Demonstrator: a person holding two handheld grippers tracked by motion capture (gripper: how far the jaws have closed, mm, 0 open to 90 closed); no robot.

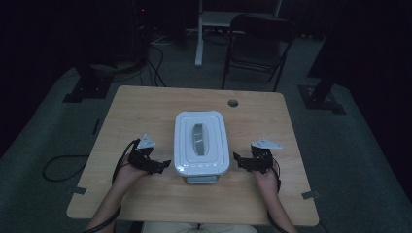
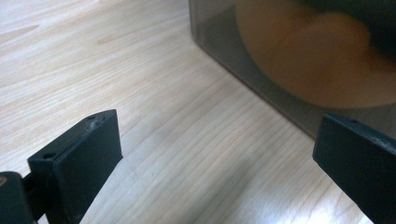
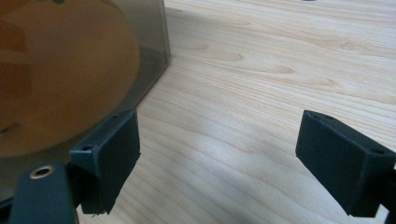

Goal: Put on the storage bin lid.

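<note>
container (image 1: 201,143): white lid hides its contents from above | rounded orange thing (image 2: 322,60) behind the smoky wall: blurred, cut off at the top edge, identity unclear | same orange shape in the right gripper view: cut off at left | person's forearms: cut off at the near edge | far room: too dark to tell
</note>
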